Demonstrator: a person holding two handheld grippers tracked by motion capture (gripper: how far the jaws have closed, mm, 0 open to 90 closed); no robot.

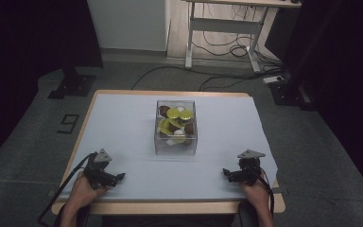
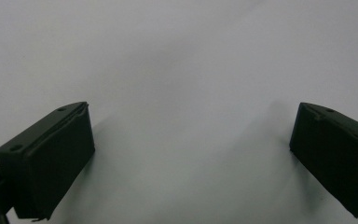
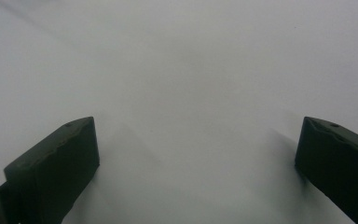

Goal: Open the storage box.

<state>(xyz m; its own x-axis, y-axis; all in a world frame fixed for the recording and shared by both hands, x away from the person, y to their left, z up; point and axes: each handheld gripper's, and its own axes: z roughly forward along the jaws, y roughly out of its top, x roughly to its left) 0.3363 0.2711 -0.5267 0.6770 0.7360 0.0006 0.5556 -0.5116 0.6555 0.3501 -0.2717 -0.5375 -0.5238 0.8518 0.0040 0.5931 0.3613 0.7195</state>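
Both pairs of black fingers spread wide, empty: left gripper, right gripper, resting low on pale grey sheet covering wooden desk. Clear square plastic box of yellow-green, brown, white round pieces sits forward, centred between grippers, well apart from both. Neither hand noticeably nearer.

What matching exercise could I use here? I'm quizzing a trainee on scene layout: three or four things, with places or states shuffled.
Things:
1. clear box
2. left gripper
3. right gripper
4. desk frame

Places or states:
A. near edge of the table, at the person's right, jaws open
B. on the floor beyond the table
C. middle of the table, holding yellow-green, brown and white pieces
D. near edge of the table, at the person's left, jaws open

Pairs: 1-C, 2-D, 3-A, 4-B
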